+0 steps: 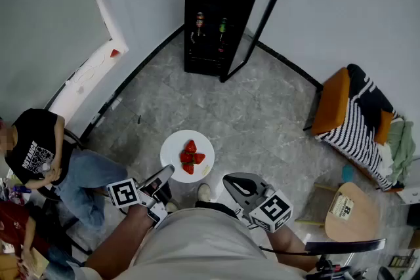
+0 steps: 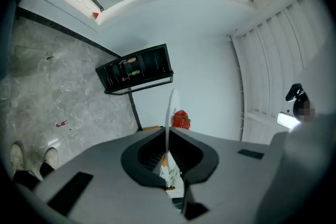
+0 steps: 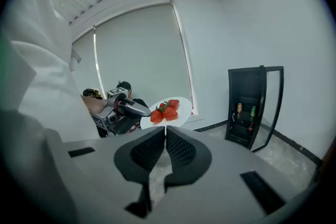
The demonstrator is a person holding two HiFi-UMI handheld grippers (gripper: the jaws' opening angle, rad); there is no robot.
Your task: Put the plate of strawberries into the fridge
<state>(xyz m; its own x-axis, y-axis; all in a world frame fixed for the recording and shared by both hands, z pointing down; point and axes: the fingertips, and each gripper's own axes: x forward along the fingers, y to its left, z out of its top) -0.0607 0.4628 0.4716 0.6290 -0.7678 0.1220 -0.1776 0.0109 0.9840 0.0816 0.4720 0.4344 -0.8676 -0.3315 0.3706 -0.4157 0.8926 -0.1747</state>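
Note:
A white plate (image 1: pixel 172 153) carrying three red strawberries (image 1: pixel 191 157) hangs above the floor in the head view. My left gripper (image 1: pixel 168 172) is shut on the plate's near-left rim. In the left gripper view the plate (image 2: pixel 170 113) runs edge-on between the jaws, with a strawberry (image 2: pixel 181 120) beyond it. My right gripper (image 1: pixel 231 181) sits to the plate's right, apart from it, jaws shut on nothing. The right gripper view shows the plate (image 3: pixel 181 110) and the left gripper (image 3: pixel 137 111) holding it. The black fridge (image 1: pixel 216 15) stands against the far wall, its glass door (image 1: pixel 256 29) swung open.
Two bottles (image 1: pixel 210 27) stand on a fridge shelf. A seated person (image 1: pixel 41 154) is at the left. A chair with an orange cushion and striped cloth (image 1: pixel 354 113) stands at the right, a small wooden stool (image 1: pixel 352 212) nearer. Grey stone floor (image 1: pixel 262 121) lies between me and the fridge.

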